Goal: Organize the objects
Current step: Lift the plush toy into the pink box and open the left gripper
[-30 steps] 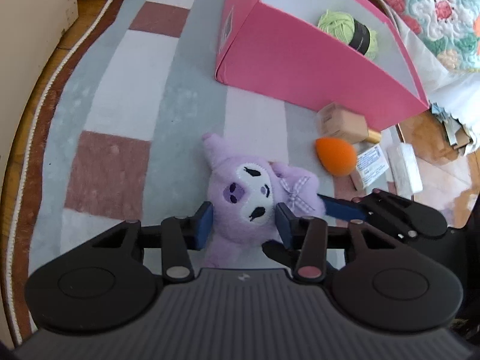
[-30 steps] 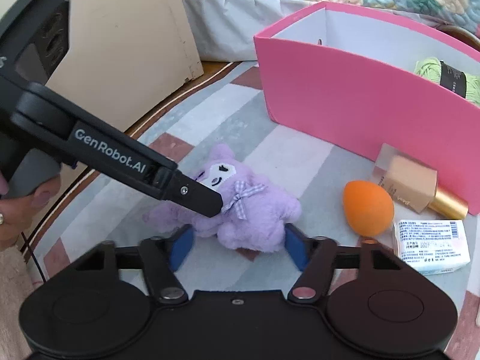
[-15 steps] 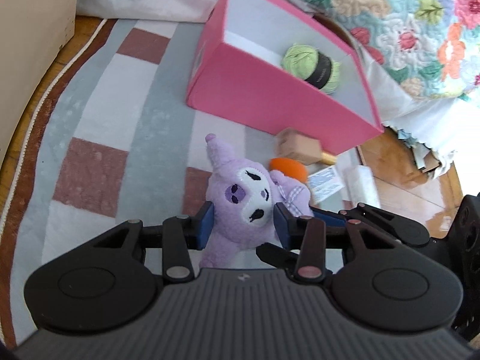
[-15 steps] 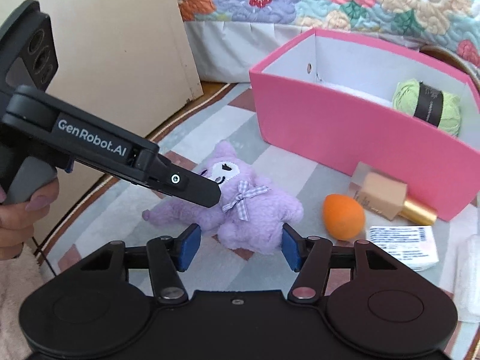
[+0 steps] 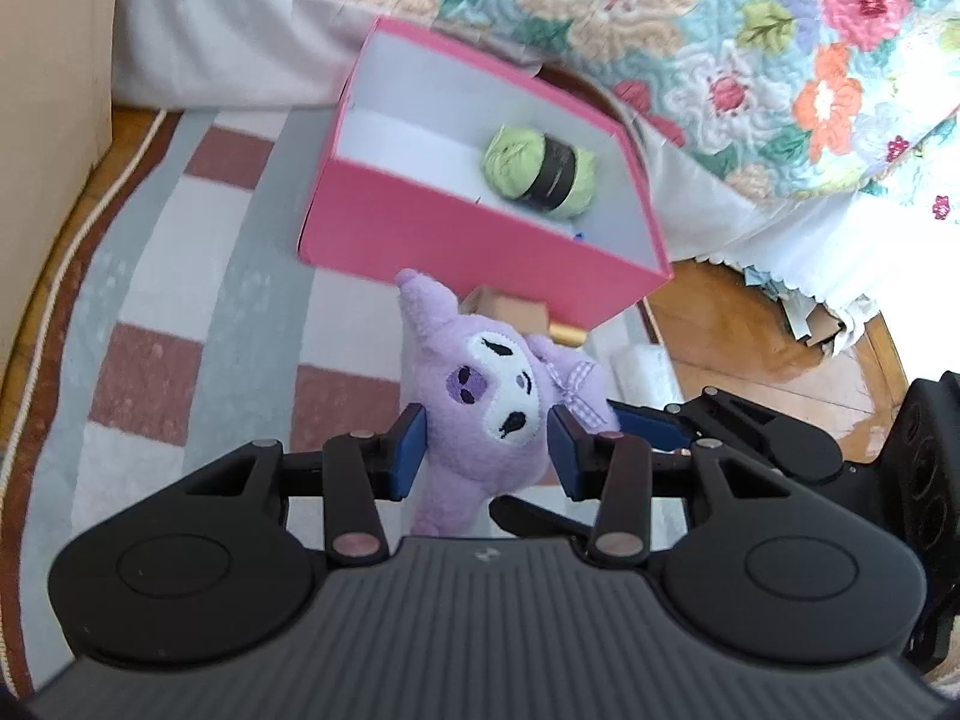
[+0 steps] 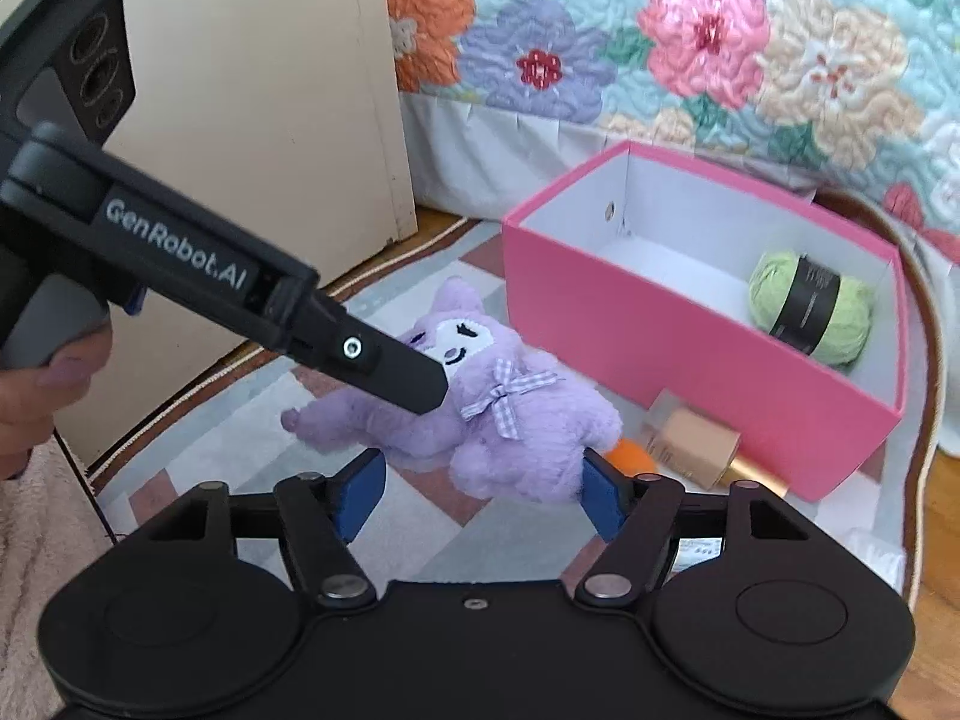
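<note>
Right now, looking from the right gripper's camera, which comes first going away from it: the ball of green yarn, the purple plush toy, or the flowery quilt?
1. purple plush toy, between the right gripper fingers, left gripper at its head.
2. green yarn ball, right, inside the pink box.
3. floral quilt, top, behind the box.
</note>
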The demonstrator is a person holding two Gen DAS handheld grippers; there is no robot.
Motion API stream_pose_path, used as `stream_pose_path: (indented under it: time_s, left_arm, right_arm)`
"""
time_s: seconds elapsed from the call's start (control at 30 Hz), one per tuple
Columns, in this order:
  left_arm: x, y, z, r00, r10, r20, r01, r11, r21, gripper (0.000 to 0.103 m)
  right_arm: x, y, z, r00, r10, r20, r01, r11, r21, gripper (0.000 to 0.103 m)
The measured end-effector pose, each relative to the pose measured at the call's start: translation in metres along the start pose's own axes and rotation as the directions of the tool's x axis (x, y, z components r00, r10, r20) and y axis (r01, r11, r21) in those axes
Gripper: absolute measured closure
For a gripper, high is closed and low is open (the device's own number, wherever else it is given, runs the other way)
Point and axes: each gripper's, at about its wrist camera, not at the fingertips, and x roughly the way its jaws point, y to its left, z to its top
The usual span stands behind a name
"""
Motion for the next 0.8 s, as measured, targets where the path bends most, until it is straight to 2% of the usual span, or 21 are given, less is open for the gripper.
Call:
stream_pose_path:
  time_s: [0.17,0.27,0.43,0.63,0.8]
  left_arm:
    - [-0.016,-0.016,0.006,1.000,0.010,0.025,-0.010,1.000,0.012,0.061]
    - [-0.023,-0.026,0.010,0.999,0.010,0.043,-0.011,1.000,0.024,0.060]
    - [-0.027,-0.042,0.021,0.998,0.042,0.054,-0.045,0.998,0.054,0.060]
    - [-0.032,-0.059,0.049,0.995,0.046,0.088,-0.054,0.995,0.085,0.060]
    - [-0.028,-0.074,0.080,0.992,0.071,0.105,-0.083,0.989,0.120,0.060]
  right_arm:
    - [-0.020,0.001,0.007,0.999,0.005,0.033,-0.005,1.000,-0.002,0.027]
    - [-0.029,0.001,0.009,0.998,0.005,0.067,-0.004,1.000,-0.009,0.022]
    - [-0.033,-0.001,0.014,0.995,-0.015,0.098,0.017,1.000,-0.025,0.021]
    - [-0.037,-0.010,0.030,0.993,-0.027,0.111,0.030,0.999,-0.026,0.020]
    - [-0.034,-0.021,0.054,0.990,-0.063,0.124,0.072,0.995,-0.074,0.018]
